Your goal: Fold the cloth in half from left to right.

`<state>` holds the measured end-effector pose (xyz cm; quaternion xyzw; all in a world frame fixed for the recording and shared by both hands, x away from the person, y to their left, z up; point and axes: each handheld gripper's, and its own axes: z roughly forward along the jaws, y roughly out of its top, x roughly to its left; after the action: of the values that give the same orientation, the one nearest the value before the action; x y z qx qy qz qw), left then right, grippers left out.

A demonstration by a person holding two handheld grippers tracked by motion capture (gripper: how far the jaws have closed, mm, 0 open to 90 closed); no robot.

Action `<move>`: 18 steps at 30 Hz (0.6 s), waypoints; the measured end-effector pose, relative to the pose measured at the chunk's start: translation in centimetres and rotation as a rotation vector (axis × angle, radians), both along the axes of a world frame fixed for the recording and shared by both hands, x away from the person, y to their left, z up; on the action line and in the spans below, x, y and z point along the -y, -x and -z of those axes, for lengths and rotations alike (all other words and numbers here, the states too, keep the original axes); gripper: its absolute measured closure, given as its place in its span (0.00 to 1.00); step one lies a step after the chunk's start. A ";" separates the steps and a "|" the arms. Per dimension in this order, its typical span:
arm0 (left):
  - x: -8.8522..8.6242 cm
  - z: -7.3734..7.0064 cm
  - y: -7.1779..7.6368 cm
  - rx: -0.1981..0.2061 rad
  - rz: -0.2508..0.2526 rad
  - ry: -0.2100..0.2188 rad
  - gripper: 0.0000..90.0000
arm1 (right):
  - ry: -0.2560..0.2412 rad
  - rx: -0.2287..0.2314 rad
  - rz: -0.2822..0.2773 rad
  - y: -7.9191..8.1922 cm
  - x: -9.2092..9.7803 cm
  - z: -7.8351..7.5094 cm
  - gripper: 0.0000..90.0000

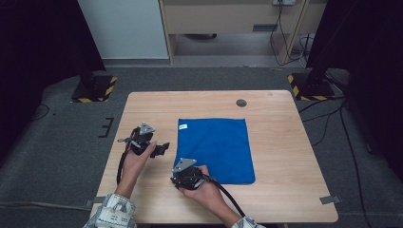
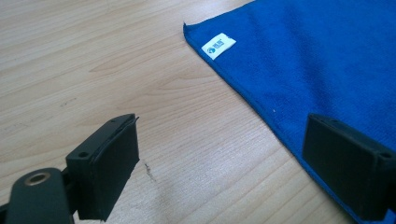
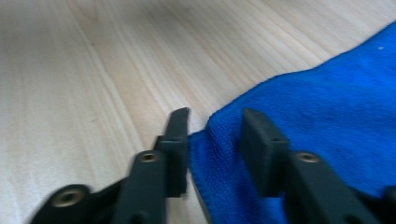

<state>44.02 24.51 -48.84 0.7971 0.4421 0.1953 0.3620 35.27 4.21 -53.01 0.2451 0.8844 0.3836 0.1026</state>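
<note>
A blue cloth (image 1: 214, 149) lies flat in the middle of the wooden table (image 1: 285, 142), a white label (image 1: 183, 126) at its far left corner. My left gripper (image 1: 164, 148) hovers just left of the cloth's left edge. Its jaws are wide open and empty, and in the left gripper view (image 2: 223, 120) they frame the cloth (image 2: 327, 56) edge and the label (image 2: 218, 45). My right gripper (image 1: 178, 180) sits at the cloth's near left corner. In the right gripper view (image 3: 215, 116) its jaws stand partly narrowed astride that cloth (image 3: 327, 116) corner, a gap still between them.
A small dark round grommet (image 1: 241, 102) is set into the table near its far edge. Bare wood surrounds the cloth on every side. Beyond the table are dark stands with yellow-black striped bases (image 1: 95, 90) and cables (image 1: 328, 118) on the grey floor.
</note>
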 end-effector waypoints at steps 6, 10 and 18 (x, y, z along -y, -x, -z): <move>0.3 -0.2 -0.7 -0.006 0.021 0.014 0.12 | 0.012 -0.012 0.034 -0.7 0.3 -0.2 0.96; 1.0 -0.5 -1.7 -0.007 0.044 0.017 0.12 | -0.011 -0.010 0.030 -0.3 0.2 -0.2 0.96; 2.0 0.4 -5.3 -0.033 0.036 -0.017 0.20 | -0.069 -0.047 0.007 0.8 -0.2 -0.6 0.96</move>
<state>49.35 22.47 -49.23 0.8112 0.4317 0.1794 0.3513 34.42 4.39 -52.42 0.2604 0.8720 0.4077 0.0743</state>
